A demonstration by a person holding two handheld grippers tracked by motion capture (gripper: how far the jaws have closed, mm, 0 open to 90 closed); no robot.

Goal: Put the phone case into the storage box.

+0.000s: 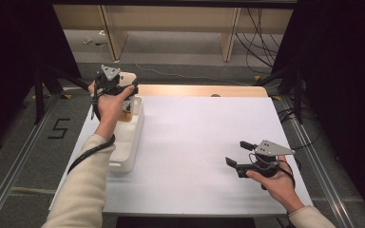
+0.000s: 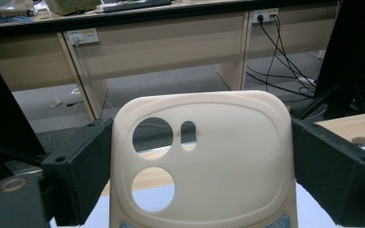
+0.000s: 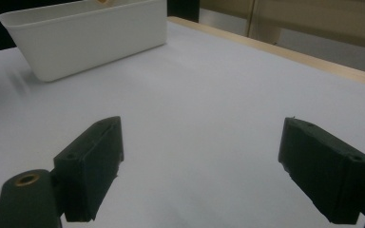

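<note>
Two grippers in the high view: the left gripper (image 1: 119,88) sits over the far end of a long white plastic bin (image 1: 132,137) on the table (image 1: 195,142), holding a cream phone case (image 1: 127,78) upright. Something brownish sits in the bin's far end, can't tell what. The right gripper (image 1: 240,152) hovers low near the table's right side, jaws spread, nothing between them.

Left gripper view: the case (image 2: 218,156) looks smooth and matte, rounded corners, round camera cutouts at its top left, long axis vertical, both jaws clamped on its side edges.

Right gripper view: jaws wide apart over bare white tabletop, the bin (image 3: 85,38) further off with smooth, sloping walls.
</note>
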